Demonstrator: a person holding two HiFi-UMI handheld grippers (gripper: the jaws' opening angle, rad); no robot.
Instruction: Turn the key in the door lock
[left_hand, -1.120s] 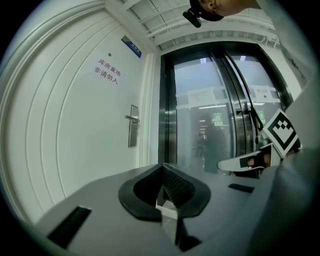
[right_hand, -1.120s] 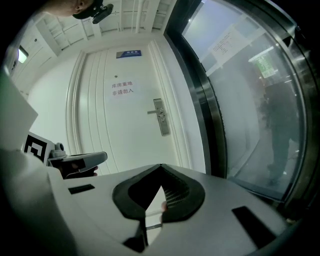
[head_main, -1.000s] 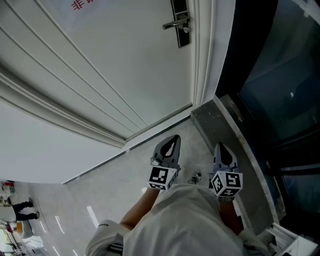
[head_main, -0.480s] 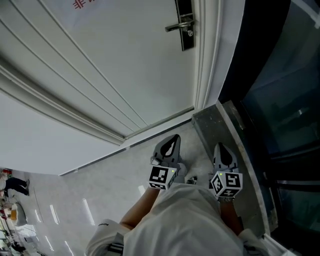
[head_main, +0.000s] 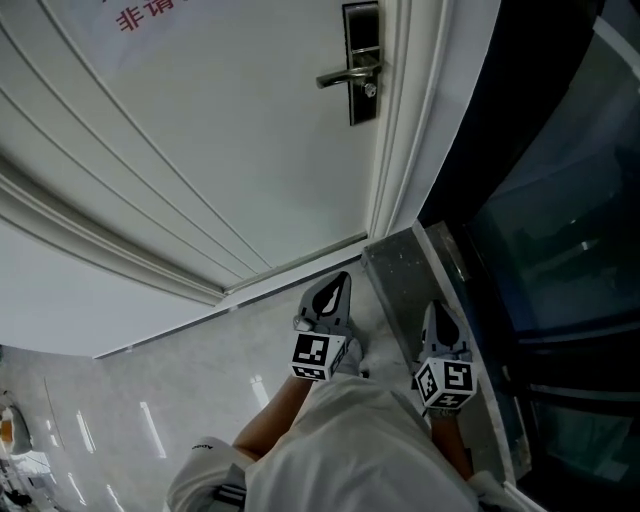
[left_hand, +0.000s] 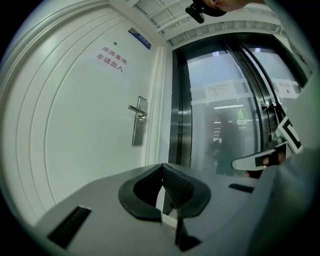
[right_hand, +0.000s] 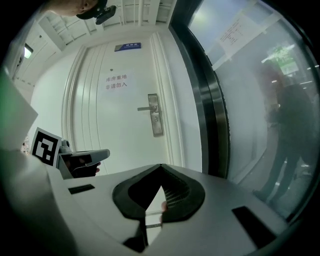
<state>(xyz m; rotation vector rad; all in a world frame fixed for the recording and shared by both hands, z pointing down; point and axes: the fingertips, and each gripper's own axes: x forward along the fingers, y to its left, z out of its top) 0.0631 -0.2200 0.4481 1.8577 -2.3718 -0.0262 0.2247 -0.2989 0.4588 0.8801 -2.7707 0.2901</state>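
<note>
Up ahead on the white door, the lock sits by the right edge, its handle sticking out to the left, well apart from both tools. Left gripper is held close to the body, jaws pressed together on nothing. Right gripper is just beside it, tipped slightly down, jaws likewise clenched and empty. Whether a key is in the lock I can't tell (there's a small nub under the handle, too tiny to read). I judge this the approach, nothing touched yet. Next, I reckon, one gripper must rise to the lock, spread its jaws, line up under the handle, pinch the key's head squarely, then roll.
</note>
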